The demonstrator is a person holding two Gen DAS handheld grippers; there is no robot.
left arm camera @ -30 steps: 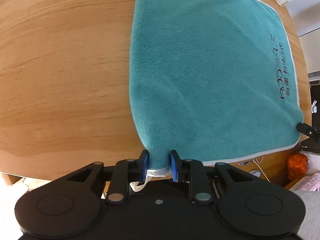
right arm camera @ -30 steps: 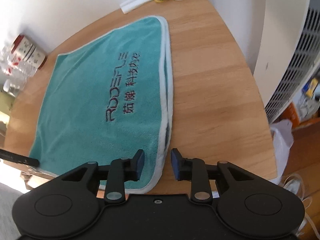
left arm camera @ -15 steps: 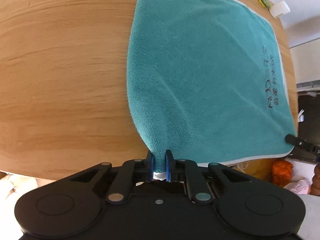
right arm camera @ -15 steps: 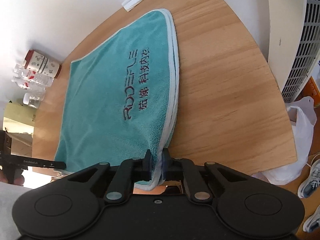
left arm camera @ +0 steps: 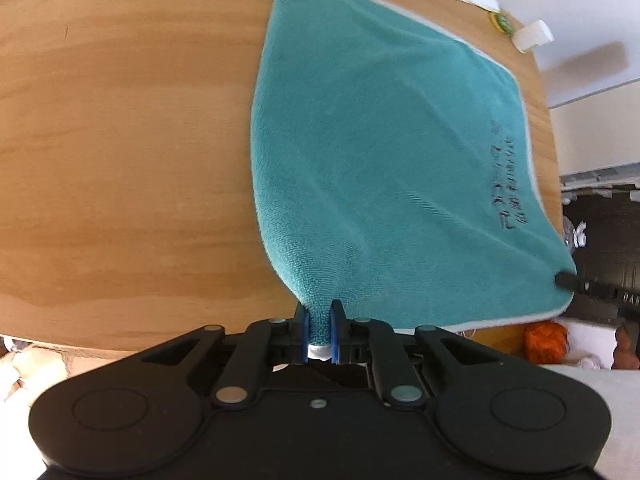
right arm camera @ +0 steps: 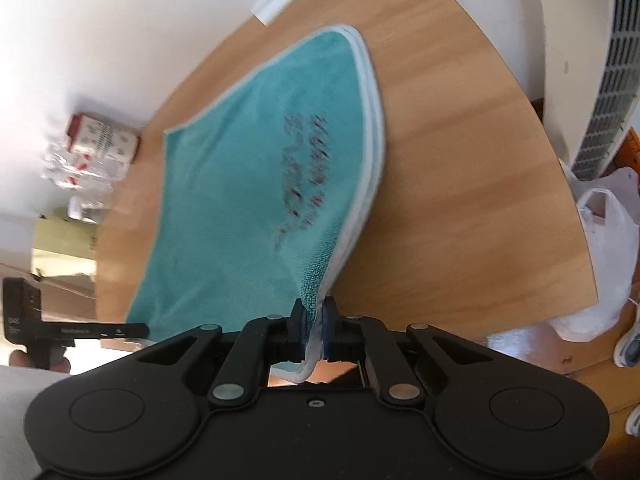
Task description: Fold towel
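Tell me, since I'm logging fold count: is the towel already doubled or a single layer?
Already doubled: in the right wrist view the towel shows two stacked white hems along its right edge, on the table.

A round light-wood table with visible grain (left arm camera: 120,140) fills most of both views, its curved edge ending close to a plain white wall (right arm camera: 100,32). Past the table's right side stands a white slatted radiator-like panel (right arm camera: 604,92). Below it a white plastic bag (right arm camera: 600,248) slumps on the brown wooden floor (right arm camera: 540,348). Bright daylight washes the wall and tabletop.
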